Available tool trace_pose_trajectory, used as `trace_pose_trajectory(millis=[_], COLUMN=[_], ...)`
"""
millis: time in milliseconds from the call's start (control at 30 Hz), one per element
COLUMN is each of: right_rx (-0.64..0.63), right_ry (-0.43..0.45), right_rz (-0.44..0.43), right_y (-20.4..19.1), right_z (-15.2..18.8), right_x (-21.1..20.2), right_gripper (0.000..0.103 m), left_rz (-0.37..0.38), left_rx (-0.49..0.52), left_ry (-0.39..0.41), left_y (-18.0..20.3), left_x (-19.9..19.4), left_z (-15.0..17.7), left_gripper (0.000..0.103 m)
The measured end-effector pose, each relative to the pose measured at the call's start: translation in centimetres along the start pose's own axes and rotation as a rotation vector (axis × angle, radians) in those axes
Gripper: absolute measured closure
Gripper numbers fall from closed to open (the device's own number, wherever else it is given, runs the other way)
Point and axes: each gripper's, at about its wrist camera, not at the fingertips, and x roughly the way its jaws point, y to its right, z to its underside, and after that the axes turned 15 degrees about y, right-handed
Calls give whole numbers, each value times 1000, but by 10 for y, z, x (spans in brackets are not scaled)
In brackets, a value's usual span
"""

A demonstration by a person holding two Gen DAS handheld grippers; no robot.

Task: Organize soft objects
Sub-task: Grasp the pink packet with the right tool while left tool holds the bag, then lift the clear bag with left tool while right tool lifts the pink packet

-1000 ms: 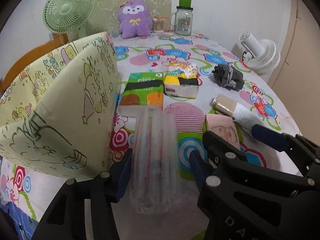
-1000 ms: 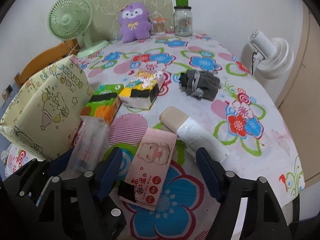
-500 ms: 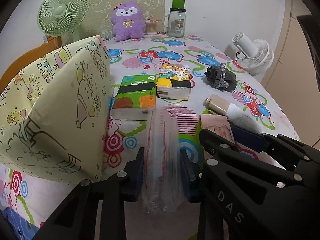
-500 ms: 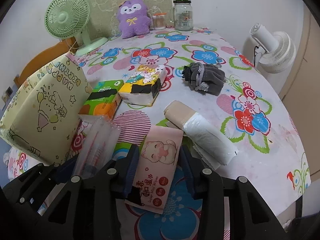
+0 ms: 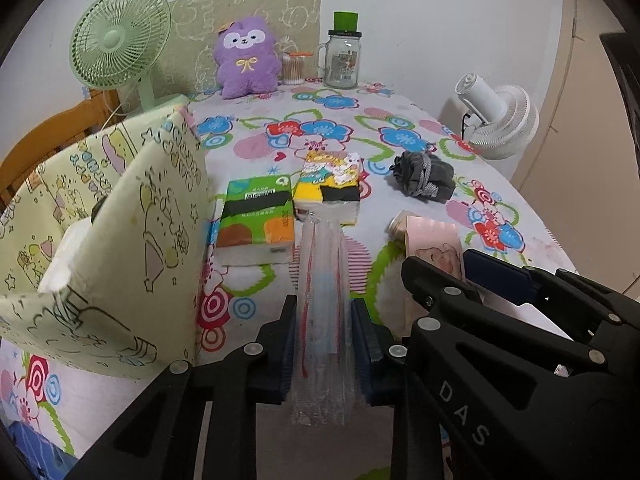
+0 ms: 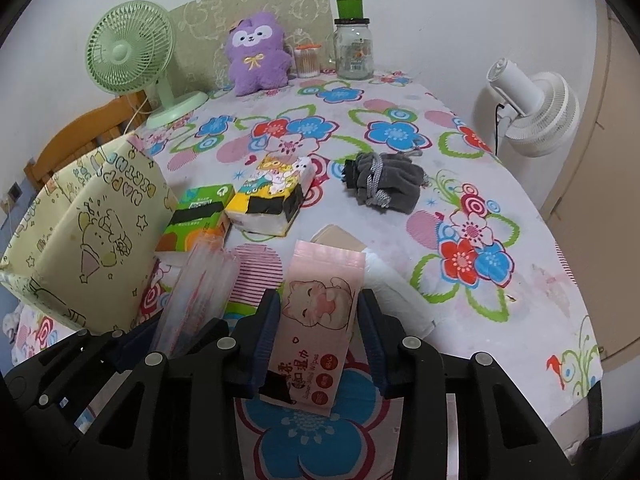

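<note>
My left gripper (image 5: 323, 312) is shut on a clear plastic pack (image 5: 320, 264), squeezed narrow between the blue pads. My right gripper (image 6: 320, 300) is shut on a pink wet-wipes pack (image 6: 320, 344) with a cartoon cat; both pads press its sides. The two grippers sit side by side at the near edge of the flowered tablecloth (image 6: 500, 240). Just ahead lie a green tissue pack (image 5: 256, 216), a yellow tissue pack (image 5: 330, 184) and a grey drawstring pouch (image 6: 384, 184). A beige and white roll (image 6: 396, 284) lies partly hidden behind the pink pack.
A tall yellow cartoon gift bag (image 5: 120, 248) stands open at the left, close to my left gripper. At the back are a purple plush (image 5: 246, 62), a green fan (image 5: 120, 36), a glass jar (image 5: 342, 60) and a cotton-swab tub (image 5: 294, 68). A white fan (image 5: 496, 120) stands beyond the table's right edge.
Both grippers' jaws came together from wide open, the left onto the clear pack and the right onto the pink wipes pack. The clear pack now looks pinched narrower.
</note>
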Motion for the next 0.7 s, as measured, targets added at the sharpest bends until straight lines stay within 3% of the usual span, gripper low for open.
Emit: trace_pose_trajectory(millis=[700], right_rx=[22], right_ry=[112], right_rz=[6], right_y=[5], right_z=[-31], right_x=[-38], right_gripper=[60], left_rz=[9], left_rx=[23], left_ry=[105], left_y=[10], left_x=[-30], left_z=[-35], left_gripper=[79])
